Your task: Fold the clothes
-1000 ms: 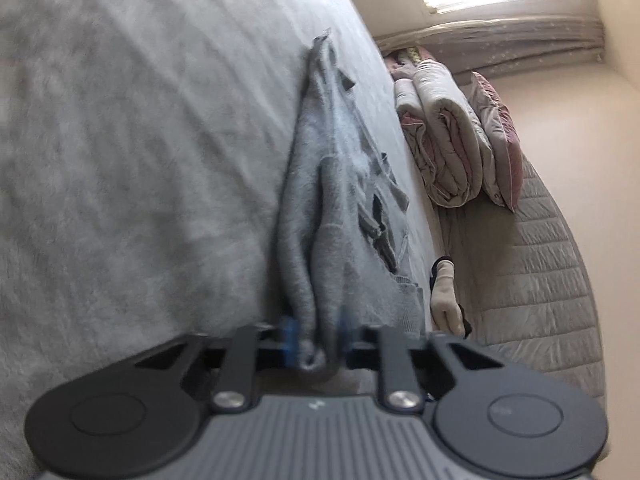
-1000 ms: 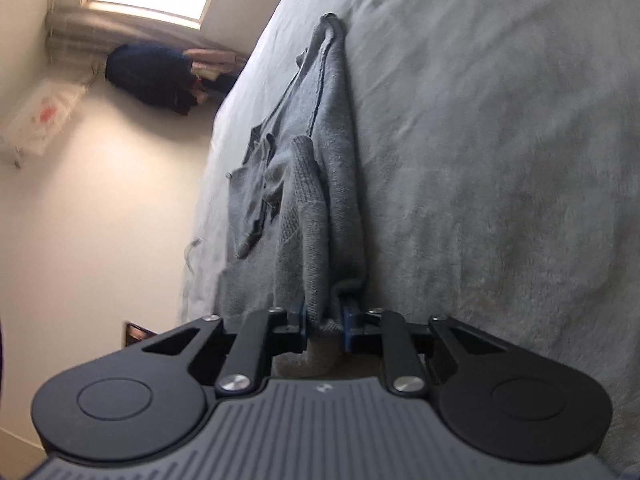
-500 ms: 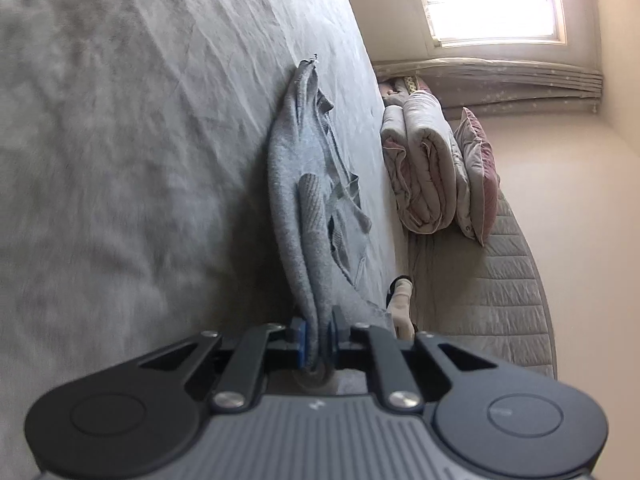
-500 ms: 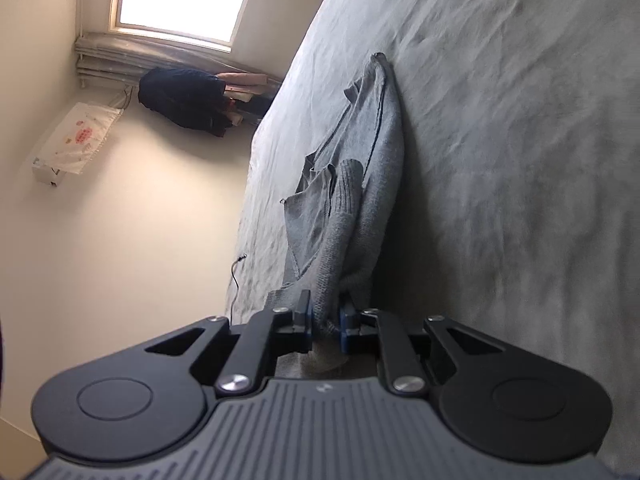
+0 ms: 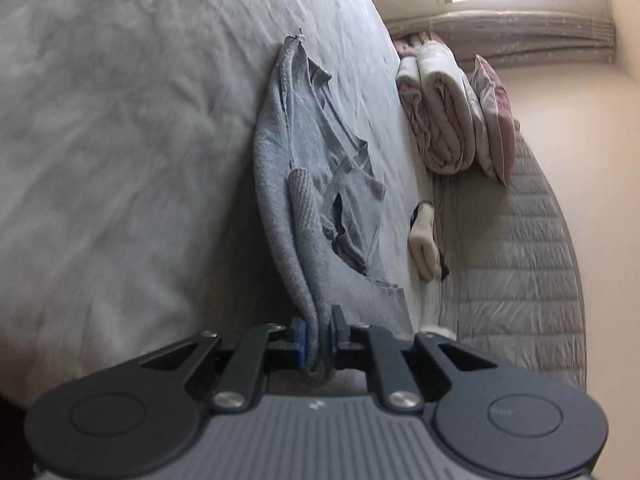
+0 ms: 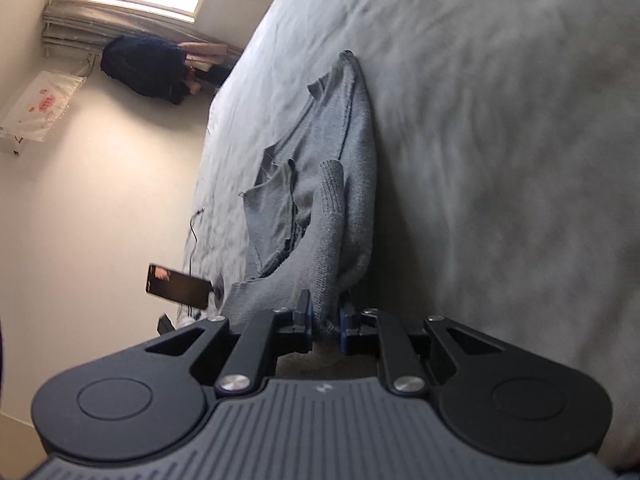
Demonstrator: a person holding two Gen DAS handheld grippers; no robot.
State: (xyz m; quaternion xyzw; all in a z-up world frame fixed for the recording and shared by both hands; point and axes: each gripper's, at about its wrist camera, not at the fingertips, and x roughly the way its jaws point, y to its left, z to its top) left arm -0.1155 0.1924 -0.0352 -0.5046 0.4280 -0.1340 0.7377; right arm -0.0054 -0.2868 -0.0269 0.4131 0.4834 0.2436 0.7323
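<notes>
Both clamped on the grey sweater (image 5: 280,168): left gripper (image 5: 317,340), right gripper (image 6: 325,326). Since a second ago swung sideways across the bed (image 5: 120,140); blurred, probably mid-fold.

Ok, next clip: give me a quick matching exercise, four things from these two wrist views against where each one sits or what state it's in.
Things:
1. sweater
2. folded quilt
3. phone
4. dark clothes

Places or states:
A. piled under the window, seen in the right wrist view
B. stacked by a pink pillow, beside the bed
C. screen lit, cable attached, at the bed's edge
D. gripped at its near edge by both the left hand-held gripper and the right hand-held gripper

Pairs: 1-D, 2-B, 3-C, 4-A
</notes>
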